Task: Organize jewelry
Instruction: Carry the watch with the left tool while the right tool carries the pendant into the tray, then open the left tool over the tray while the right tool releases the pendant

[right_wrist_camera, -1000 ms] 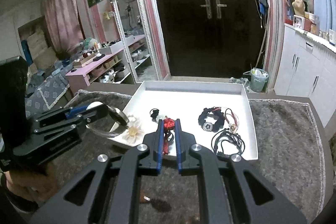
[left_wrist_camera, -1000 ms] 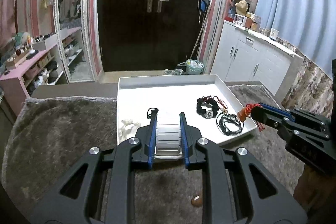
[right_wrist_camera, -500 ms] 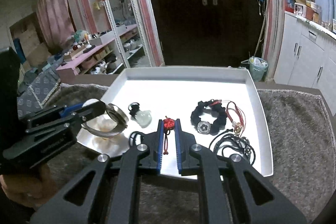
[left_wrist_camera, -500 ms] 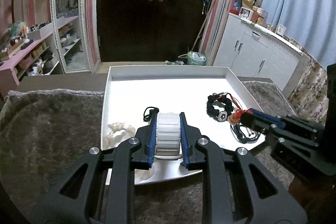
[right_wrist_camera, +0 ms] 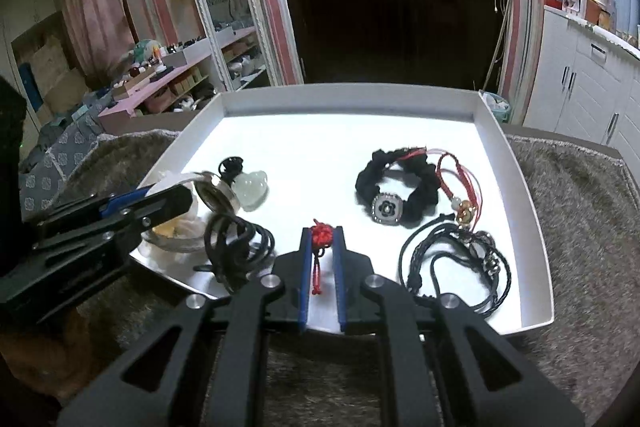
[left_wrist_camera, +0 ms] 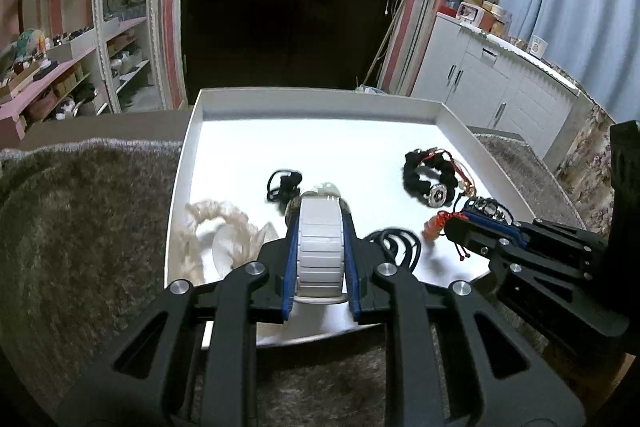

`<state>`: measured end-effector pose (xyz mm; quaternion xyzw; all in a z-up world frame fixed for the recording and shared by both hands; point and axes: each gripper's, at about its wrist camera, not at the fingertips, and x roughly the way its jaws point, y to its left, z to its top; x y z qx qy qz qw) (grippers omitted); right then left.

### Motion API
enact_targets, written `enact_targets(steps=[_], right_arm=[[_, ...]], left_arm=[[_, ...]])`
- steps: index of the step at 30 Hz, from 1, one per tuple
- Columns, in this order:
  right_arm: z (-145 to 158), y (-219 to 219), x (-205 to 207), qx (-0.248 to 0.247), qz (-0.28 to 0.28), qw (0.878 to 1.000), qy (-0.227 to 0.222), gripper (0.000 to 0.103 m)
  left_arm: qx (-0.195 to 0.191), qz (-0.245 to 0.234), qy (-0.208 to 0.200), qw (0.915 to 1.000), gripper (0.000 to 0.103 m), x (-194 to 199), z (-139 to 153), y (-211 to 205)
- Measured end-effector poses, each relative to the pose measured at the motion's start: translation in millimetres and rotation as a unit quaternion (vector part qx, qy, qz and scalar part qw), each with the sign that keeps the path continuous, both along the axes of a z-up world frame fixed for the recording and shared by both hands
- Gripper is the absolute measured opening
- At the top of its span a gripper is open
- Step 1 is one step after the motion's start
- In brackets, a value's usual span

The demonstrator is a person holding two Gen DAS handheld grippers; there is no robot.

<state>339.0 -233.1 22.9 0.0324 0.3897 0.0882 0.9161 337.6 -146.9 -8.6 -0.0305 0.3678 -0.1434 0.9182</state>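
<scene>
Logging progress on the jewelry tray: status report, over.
Left claw shut on white link bracelet. Right claw shut on red knotted cord. Both low over white tray; black cord coil between them.

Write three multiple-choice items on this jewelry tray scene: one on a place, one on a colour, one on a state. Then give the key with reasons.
1. Where does the black scrunchie bracelet lie?
A. on the grey rug
B. in the white tray
C. on the pink shelf

2. What colour is the knotted cord between the right gripper jaws?
A. red
B. green
C. yellow

3. How does the left gripper stand?
A. open, holding nothing
B. shut on the white link band
C. shut on a black cord

Key: B, it rests on the tray floor at the right; A, the knot and tails are red; B, the band is clamped between the blue pads.
</scene>
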Motion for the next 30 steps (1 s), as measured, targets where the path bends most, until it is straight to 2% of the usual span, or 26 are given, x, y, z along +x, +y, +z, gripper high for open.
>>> enact_targets(steps=[6,8,13,15,16,17,25,30], right_arm=[[-5,3,3,-0.009,-0.001,1.000,0.013,0.010],[-8,3,4,-0.010,0.001,1.000,0.020,0.013],[-11,1,2,-0.012,-0.002,1.000,0.029,0.014],[-11,-1,1,-0.010,-0.002,0.999,0.030,0.028],[-11,-1,0,-0.010,-0.002,1.000,0.028,0.043],[-9,-2,-3,-0.008,-0.004,1.000,0.023,0.048],[2,1,-31,-0.008,0.002,1.000,0.005,0.053],[12,-5,-54,0.000,-0.005,1.000,-0.013,0.053]], left_arm=[[0.016,-0.003,0.009,0.9998,0.019,-2,-12,-5],[0.017,-0.005,0.018,0.9997,0.019,-3,-17,-6],[0.024,-0.002,0.021,0.9995,0.027,-4,-23,-4],[0.029,0.000,0.019,0.9994,0.030,-5,-23,-3],[0.031,0.000,0.018,0.9994,0.031,-5,-23,-3],[0.032,0.000,0.018,0.9993,0.032,-5,-23,-3],[0.047,-0.001,-0.004,0.9989,0.046,-26,-13,6],[0.042,-0.002,-0.012,0.9990,0.049,-41,-6,15]])
